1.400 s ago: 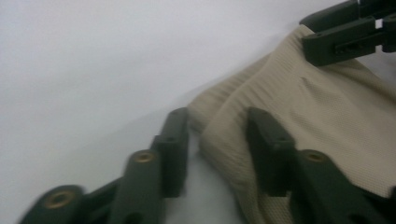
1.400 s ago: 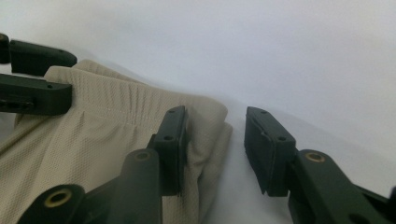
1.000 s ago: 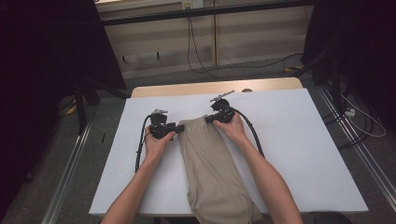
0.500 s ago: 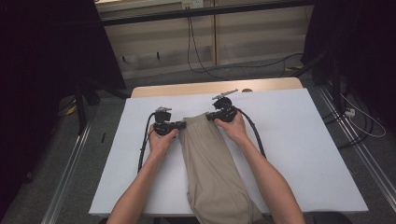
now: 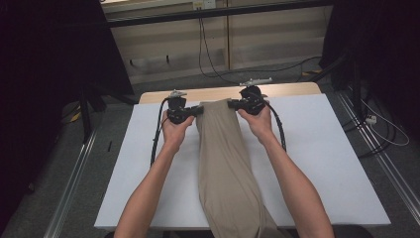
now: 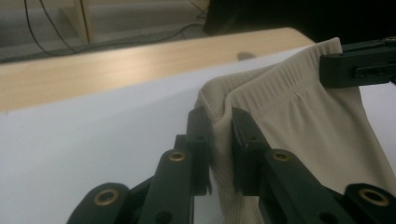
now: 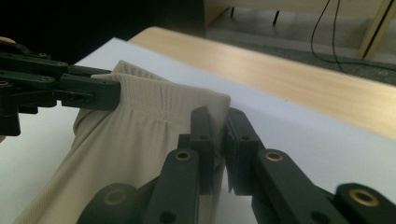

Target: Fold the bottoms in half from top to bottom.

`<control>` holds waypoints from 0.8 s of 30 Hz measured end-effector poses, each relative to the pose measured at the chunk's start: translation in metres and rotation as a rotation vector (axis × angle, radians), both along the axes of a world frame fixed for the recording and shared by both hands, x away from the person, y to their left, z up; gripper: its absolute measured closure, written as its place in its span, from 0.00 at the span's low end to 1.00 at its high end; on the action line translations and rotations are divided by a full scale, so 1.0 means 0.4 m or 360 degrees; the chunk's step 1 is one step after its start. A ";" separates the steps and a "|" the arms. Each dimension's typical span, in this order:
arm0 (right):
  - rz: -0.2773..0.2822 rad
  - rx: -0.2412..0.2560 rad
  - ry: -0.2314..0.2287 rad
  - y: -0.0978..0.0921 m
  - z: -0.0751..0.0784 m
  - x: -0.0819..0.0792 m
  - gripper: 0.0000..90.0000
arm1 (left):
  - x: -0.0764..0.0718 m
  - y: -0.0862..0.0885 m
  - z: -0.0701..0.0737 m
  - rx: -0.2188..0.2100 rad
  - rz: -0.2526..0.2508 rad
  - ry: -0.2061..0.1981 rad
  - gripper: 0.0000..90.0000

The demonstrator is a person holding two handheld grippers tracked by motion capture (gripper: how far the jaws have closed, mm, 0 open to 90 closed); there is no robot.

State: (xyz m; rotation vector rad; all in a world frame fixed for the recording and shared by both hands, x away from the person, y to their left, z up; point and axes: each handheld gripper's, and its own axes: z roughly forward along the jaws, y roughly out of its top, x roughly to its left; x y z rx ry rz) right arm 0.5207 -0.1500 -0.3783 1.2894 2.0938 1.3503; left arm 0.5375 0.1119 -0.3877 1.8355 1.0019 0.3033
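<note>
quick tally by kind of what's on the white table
trousers: 1, beige, both corners of the waistband pinched
grippers: 2, left gripper and right gripper, each shut on the trousers
total: 3

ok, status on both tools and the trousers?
Left tool shut on trousers waistband corner. Right tool shut on the other corner. Trousers flat along the table, legs off the near edge. Nothing in the way.

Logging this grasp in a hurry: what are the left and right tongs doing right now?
Left tongs: shut on the waistband corner of the beige trousers.
Right tongs: shut on the other waistband corner.
</note>
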 end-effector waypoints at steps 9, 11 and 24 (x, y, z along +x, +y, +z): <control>-0.0079 0.0005 -0.0103 -0.046 0.095 0.010 0.93 | 0.041 -0.043 0.066 -0.0057 -0.0045 -0.0093 0.88; -0.0093 0.0010 -0.0117 -0.049 0.107 0.012 0.93 | 0.051 -0.051 0.099 -0.0041 -0.0053 -0.0137 0.88; -0.0029 0.0083 -0.0155 -0.082 0.106 -0.055 0.93 | -0.039 -0.042 0.117 -0.0006 -0.0205 -0.0190 0.87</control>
